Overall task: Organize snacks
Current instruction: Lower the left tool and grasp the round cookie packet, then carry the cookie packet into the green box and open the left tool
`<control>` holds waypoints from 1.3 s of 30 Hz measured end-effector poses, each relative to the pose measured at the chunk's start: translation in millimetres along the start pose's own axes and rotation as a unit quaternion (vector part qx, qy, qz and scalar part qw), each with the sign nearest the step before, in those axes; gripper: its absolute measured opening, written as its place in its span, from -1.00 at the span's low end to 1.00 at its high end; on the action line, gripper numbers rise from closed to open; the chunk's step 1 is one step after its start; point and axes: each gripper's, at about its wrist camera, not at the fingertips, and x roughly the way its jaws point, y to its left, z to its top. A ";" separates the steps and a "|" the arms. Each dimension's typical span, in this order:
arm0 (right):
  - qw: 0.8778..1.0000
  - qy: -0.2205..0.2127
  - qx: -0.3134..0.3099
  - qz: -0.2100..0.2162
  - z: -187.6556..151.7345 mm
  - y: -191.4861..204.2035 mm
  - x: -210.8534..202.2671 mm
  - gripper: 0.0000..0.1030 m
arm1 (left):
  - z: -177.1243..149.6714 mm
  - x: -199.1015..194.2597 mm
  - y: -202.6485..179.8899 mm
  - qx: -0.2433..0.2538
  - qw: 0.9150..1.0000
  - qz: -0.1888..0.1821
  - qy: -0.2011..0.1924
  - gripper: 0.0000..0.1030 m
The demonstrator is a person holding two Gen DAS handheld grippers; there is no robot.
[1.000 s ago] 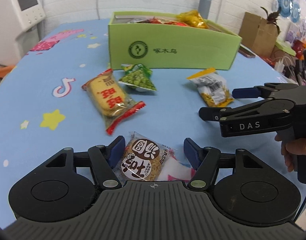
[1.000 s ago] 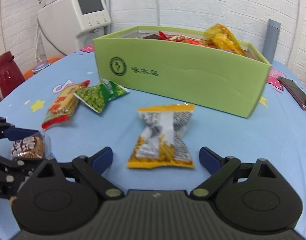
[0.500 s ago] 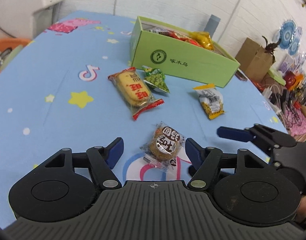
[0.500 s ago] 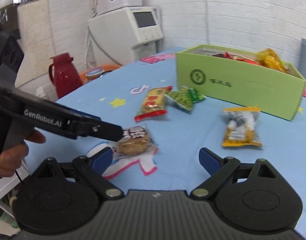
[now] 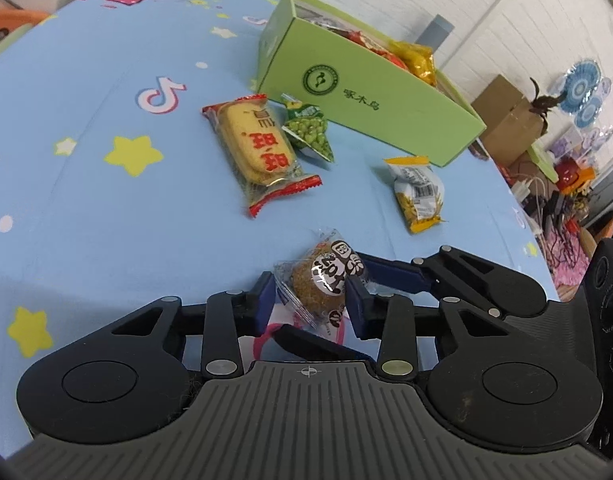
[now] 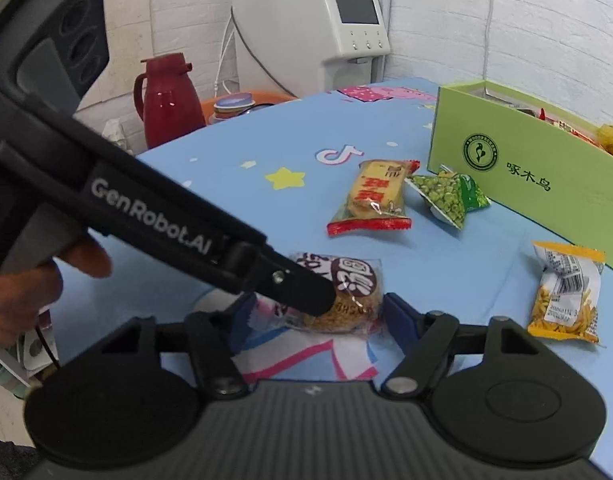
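Observation:
A round brown rice-cake snack (image 5: 324,280) in clear wrap sits between the blue pads of my left gripper (image 5: 309,300), which is shut on it and holds it just above the table. My right gripper (image 6: 318,318) is open, its fingers on either side of the same snack (image 6: 346,292), crossing the left gripper. On the blue tablecloth lie a red-ended biscuit pack (image 5: 258,152), a green pea pack (image 5: 308,132) and a yellow snack pack (image 5: 418,192). The green box (image 5: 370,96) behind them holds several snacks.
A red thermos (image 6: 168,98) and a white machine (image 6: 310,28) stand beyond the table's left edge. A cardboard box (image 5: 506,120) and clutter are at the far right. The table edge runs close to both grippers.
My left gripper has closed on the round rice-cake snack and lifted it slightly. My right gripper has swung left and come in around the same snack.

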 end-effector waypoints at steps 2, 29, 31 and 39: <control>1.000 -0.001 0.018 -0.002 -2.7 -5.8 -4.5 0.45 | 1.1 3.9 -5.7 0.010 1.000 -0.003 0.004 -0.61; 0.994 -0.045 0.061 -0.082 131.3 -202.1 41.9 0.86 | 224.6 122.4 -52.9 0.097 0.995 0.007 -0.019 -0.03; 0.993 -0.065 0.063 -0.075 128.8 -194.5 19.7 0.86 | 219.4 104.1 -57.8 0.106 0.993 0.012 -0.044 0.11; 0.990 -0.089 0.056 -0.098 65.2 -131.0 -54.6 0.95 | 151.9 41.7 -61.6 0.109 0.991 -0.016 -0.077 0.40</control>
